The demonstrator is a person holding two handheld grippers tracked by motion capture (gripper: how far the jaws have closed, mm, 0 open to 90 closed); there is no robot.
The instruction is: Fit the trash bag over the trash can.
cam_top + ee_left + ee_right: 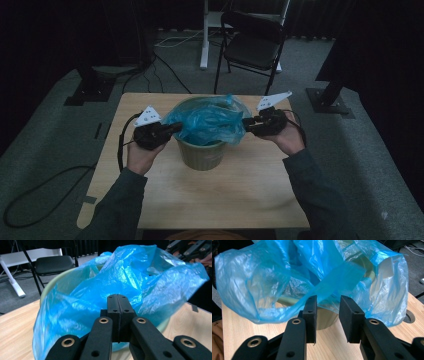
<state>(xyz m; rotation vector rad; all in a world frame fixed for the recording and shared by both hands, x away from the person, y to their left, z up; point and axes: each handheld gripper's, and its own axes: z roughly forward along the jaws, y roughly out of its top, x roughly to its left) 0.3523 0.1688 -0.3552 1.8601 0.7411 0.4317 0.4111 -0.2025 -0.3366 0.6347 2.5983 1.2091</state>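
Blue bag (pixel 210 122): draped in and over the green bin (pixel 201 154), mid-table (pixel 235 190).
Left gripper (pixel 117 305): jaws pressed together against the bag's near side; no film visibly caught.
Right gripper (pixel 327 311): jaws apart, bag edge lying between them.

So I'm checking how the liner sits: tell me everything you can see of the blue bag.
The blue bag is thin, crinkled, see-through plastic, sitting in the pale green bin on the wooden table. Its mouth is bunched and puffed above the rim, not yet folded over it. The left gripper is shut at its near edge; the right gripper's jaws stand apart, a fold of bag above the gap.
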